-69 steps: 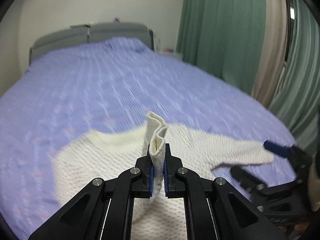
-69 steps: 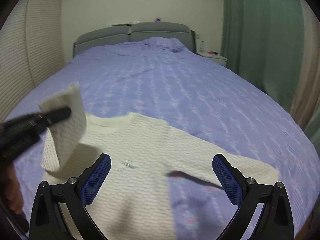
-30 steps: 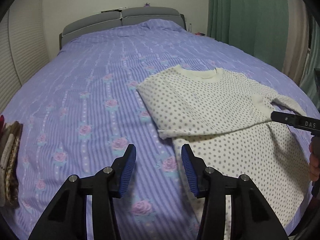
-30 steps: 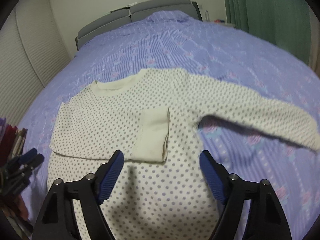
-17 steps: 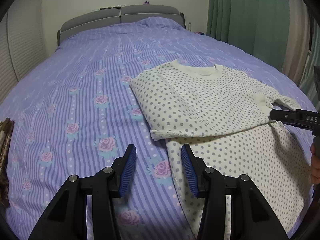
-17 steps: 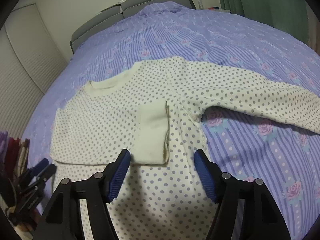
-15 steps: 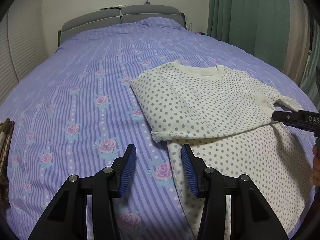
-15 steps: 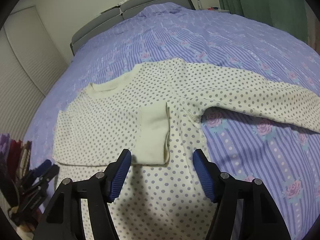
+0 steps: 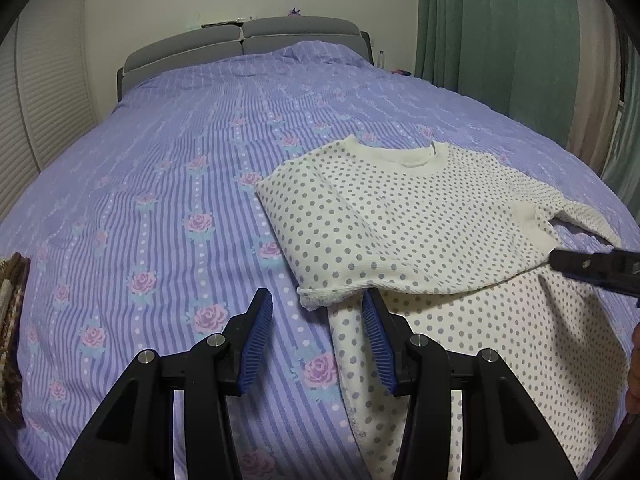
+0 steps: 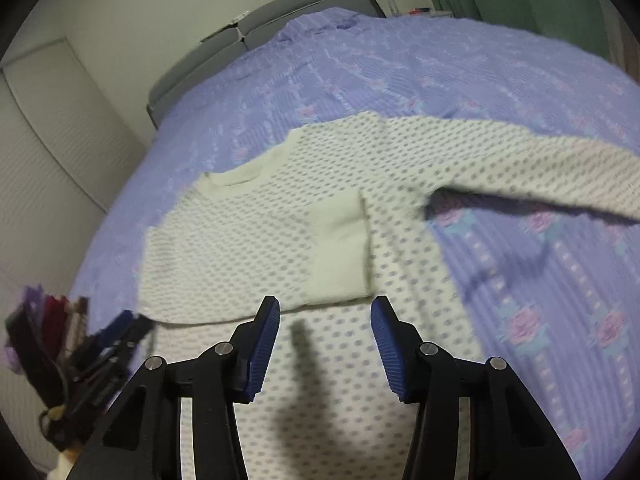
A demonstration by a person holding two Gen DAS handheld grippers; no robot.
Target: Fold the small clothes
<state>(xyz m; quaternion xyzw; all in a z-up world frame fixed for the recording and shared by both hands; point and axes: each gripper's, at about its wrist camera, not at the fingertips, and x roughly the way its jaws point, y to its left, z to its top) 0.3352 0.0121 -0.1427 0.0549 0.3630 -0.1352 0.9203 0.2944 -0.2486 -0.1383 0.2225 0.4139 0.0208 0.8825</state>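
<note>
A cream sweater with grey dots (image 9: 400, 216) lies flat on the purple floral bedspread (image 9: 160, 200). Its left sleeve is folded across the chest, the plain cream cuff (image 10: 340, 248) lying near the middle. The other sleeve (image 10: 540, 176) stretches out to the right. My left gripper (image 9: 316, 316) is open and empty, low over the bed by the folded sleeve's corner. My right gripper (image 10: 324, 328) is open and empty, just above the sweater's body below the cuff. It also shows in the left wrist view (image 9: 592, 268).
A grey headboard (image 9: 244, 44) stands at the far end, green curtains (image 9: 500, 40) on the right. A stack of folded dark clothes (image 10: 44, 328) sits at the bed's left edge, also in the left wrist view (image 9: 12, 320). The left gripper shows in the right wrist view (image 10: 108, 340).
The left gripper let go of the sleeve cuff, which now lies folded across the chest, and drew back. The right gripper has narrowed its opening and moved closer over the sweater.
</note>
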